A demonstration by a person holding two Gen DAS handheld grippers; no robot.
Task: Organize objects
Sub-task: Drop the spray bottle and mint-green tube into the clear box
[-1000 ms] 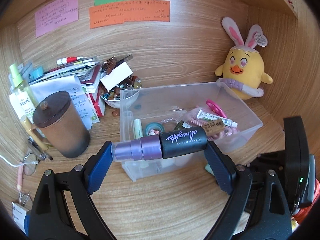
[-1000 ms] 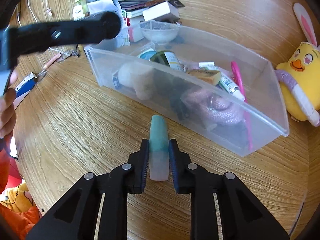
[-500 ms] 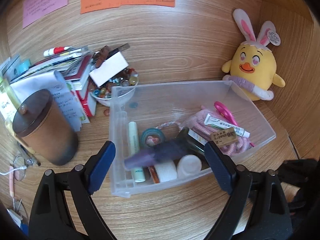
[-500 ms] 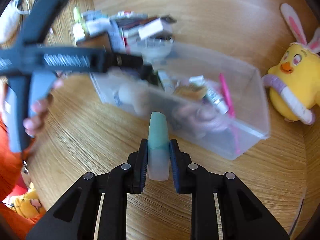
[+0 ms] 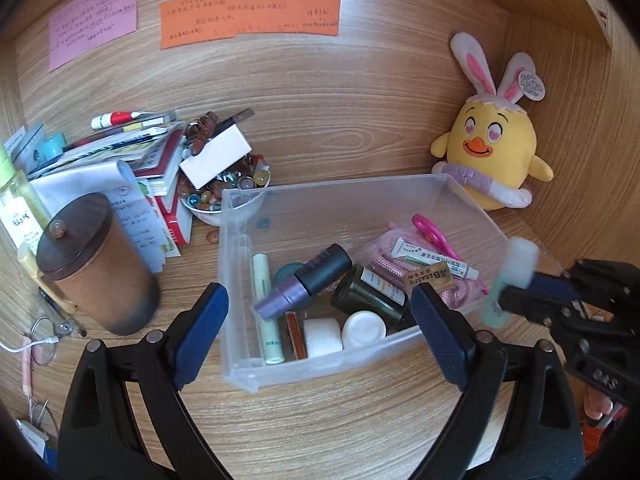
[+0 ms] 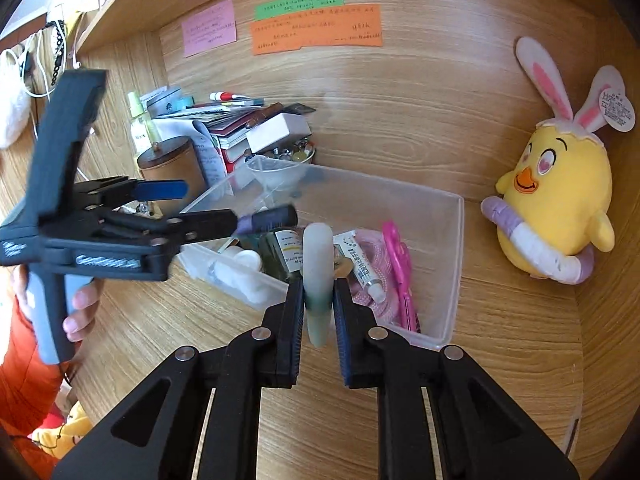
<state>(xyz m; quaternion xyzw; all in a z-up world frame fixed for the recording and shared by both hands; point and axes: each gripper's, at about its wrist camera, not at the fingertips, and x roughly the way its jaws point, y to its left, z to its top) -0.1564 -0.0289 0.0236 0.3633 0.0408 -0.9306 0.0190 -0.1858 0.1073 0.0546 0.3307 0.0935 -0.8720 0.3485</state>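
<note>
A clear plastic bin [image 5: 400,188] [image 6: 452,264] stands on the wooden desk with several small items in it. A black and purple tube [image 5: 308,280] [image 6: 266,218] lies inside it, beside a dark green bottle [image 5: 368,294]. My left gripper [image 5: 316,332] is open and empty, just in front of the bin. My right gripper [image 6: 318,296] is shut on a pale green and white tube [image 6: 318,268] [image 5: 512,276] and holds it above the bin's near edge, at the right end in the left wrist view.
A yellow chick plush [image 5: 490,156] [image 6: 556,200] sits right of the bin. A brown lidded jar [image 5: 92,264], a bowl of beads [image 5: 224,192] and a pile of books and papers [image 5: 120,160] stand to the left. Sticky notes [image 5: 248,12] hang on the back wall.
My left gripper opened and let the black and purple tube fall into the bin. My right gripper lifted the green tube off the desk and moved it toward the bin.
</note>
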